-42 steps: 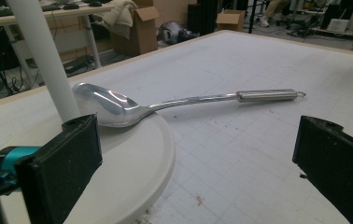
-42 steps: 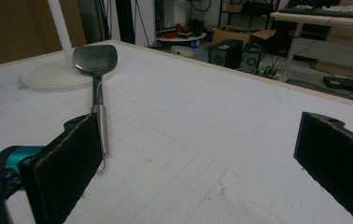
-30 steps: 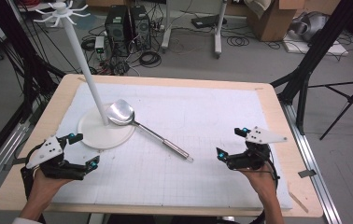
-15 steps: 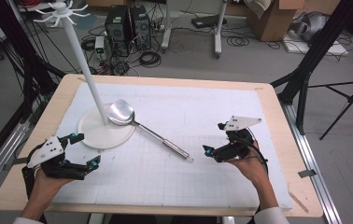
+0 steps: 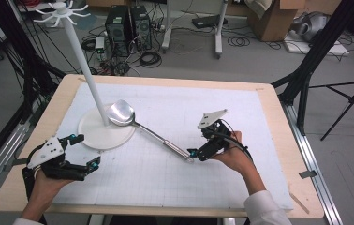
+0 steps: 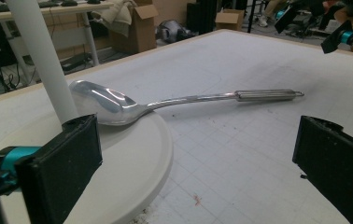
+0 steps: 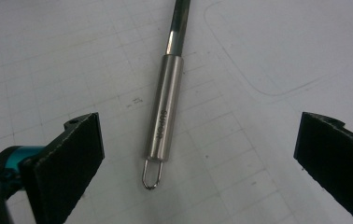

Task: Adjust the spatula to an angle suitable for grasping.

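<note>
Overhead and claw-mounted views, shared ladle [image 5: 147, 131]

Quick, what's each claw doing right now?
Left gripper: open, holding nothing.
Right gripper: open, jaws either side of the ladle handle, not gripping.

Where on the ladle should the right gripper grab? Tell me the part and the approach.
Probably grip the ladle by its thick cylindrical handle sleeve, just above the hanging loop. Come straight down from above: it lies flat on the mat, and the right gripper already has its open jaws either side.

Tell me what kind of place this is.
Probably a lab set up for recording: a gridded table ringed by black tripod legs, with computer towers, loose cables and cardboard boxes on the floor.
</note>
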Demonstrator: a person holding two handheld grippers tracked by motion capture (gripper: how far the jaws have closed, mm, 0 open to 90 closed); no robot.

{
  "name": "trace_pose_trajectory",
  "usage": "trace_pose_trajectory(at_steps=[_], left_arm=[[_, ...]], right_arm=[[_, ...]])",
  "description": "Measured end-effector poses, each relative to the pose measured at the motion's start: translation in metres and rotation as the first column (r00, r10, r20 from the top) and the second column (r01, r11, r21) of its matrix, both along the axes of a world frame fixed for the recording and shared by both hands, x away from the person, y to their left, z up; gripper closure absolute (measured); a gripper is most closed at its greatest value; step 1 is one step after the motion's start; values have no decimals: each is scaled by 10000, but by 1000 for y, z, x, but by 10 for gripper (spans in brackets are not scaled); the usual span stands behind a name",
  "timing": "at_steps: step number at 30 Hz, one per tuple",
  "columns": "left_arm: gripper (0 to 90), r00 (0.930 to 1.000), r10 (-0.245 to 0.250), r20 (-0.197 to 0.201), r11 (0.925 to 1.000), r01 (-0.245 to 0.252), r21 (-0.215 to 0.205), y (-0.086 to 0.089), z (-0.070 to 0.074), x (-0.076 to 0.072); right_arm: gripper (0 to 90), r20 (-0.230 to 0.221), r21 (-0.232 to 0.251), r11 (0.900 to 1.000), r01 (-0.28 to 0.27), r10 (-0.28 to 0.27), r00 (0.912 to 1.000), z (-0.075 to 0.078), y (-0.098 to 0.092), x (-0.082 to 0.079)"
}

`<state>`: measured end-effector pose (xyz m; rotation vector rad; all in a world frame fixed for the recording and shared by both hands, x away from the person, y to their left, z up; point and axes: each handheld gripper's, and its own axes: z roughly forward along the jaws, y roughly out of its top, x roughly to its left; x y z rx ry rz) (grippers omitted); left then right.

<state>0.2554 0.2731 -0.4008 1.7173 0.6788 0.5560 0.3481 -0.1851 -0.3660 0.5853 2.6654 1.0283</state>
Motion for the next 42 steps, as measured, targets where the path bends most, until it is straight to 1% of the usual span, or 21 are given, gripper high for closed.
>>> trace_pose_trajectory(at_steps=[2, 4, 6, 11, 12, 15, 16, 18, 21, 22, 27, 28, 33, 34, 35, 36, 37, 38, 39, 40, 42], left_arm=[[17, 10000, 20, -40, 10000, -20, -5, 0, -1, 0], [18, 10000, 22, -43, 10000, -22, 9, 0, 0, 0], [17, 10000, -14, -33, 10000, 14, -18, 0, 0, 0], [17, 10000, -8, -64, 10000, 8, -35, -1, 0, -1], [17, 10000, 8, -60, 10000, -8, -32, -1, 0, -1], [17, 10000, -12, -42, 10000, 12, -55, 0, 0, -1], [17, 10000, -7, -41, 10000, 7, -68, 0, 0, -1], [17, 10000, -8, -40, 10000, 7, -68, 0, 0, -1], [17, 10000, -23, -40, 10000, 23, -53, 0, 1, -1], [18, 10000, -8, 1, 10000, 8, -87, 0, 1, -1], [17, 10000, -14, -10, 10000, 14, -96, 0, 2, -2], [18, 10000, -26, -8, 9999, 26, -101, 0, 2, -2], [17, 10000, -49, 19, 10000, 50, -49, 0, 2, -1], [18, 10000, -58, -22, 10000, 58, -68, 0, 1, -1], [17, 10000, -58, -22, 10000, 58, -68, 0, 1, -1], [17, 10000, -50, -26, 10000, 50, -74, 0, 1, -1], [17, 10000, -50, -26, 10000, 50, -74, 0, 1, -1], [18, 10000, -39, -17, 10000, 39, -66, -1, 1, -2], [17, 10000, -39, -17, 10000, 39, -66, -1, 1, -2], [17, 10000, -49, -10, 10000, 49, -53, -1, 1, -2], [18, 10000, -83, -20, 10000, 83, -47, -2, 1, -2]], right_arm=[[2, -187, -194, 9998, -108, 104, 9998, -3, 9, 5], [2, -198, -292, 9995, -104, 98, 9998, -4, 15, 8], [3, -297, -188, 9998, 25, -30, 9996, -4, 21, 11], [2, -512, -261, 9997, 40, -53, 9987, -6, 31, 18], [3, -621, -416, 9991, 113, -139, 9980, -5, 37, 20], [2, -683, -487, 9987, 125, -158, 9975, -7, 42, 21], [3, -786, -674, 9977, 12, -65, 9969, -9, 50, 23], [3, -864, -821, 9966, 21, -92, 9962, -10, 55, 25], [3, -1032, -854, 9963, 2, -91, 9946, -12, 60, 26], [3, -1103, -1052, 9945, -24, -92, 9939, -14, 64, 26], [10, -1329, -1431, 9897, -7, -186, 9909, -20, 71, 26], [38, -1407, -1548, 9879, -7, -213, 9898, -22, 74, 27], [58, -1566, -1615, 9869, -11, -246, 9874, -26, 79, 29], [107, -1665, -1545, 9880, -21, -239, 9857, -28, 81, 30], [107, -1665, -1545, 9880, -21, -239, 9857, -28, 81, 30], [183, -1645, -1600, 9871, 49, -316, 9859, -30, 83, 31], [183, -1645, -1600, 9871, 49, -316, 9859, -30, 83, 31], [233, -1659, -1602, 9871, 27, -296, 9857, -32, 84, 32], [233, -1659, -1602, 9871, 27, -296, 9857, -32, 84, 32], [267, -1639, -1611, 9869, -2, -265, 9861, -33, 84, 33], [329, -1817, -1769, 9842, 82, -409, 9825, -35, 86, 34]])
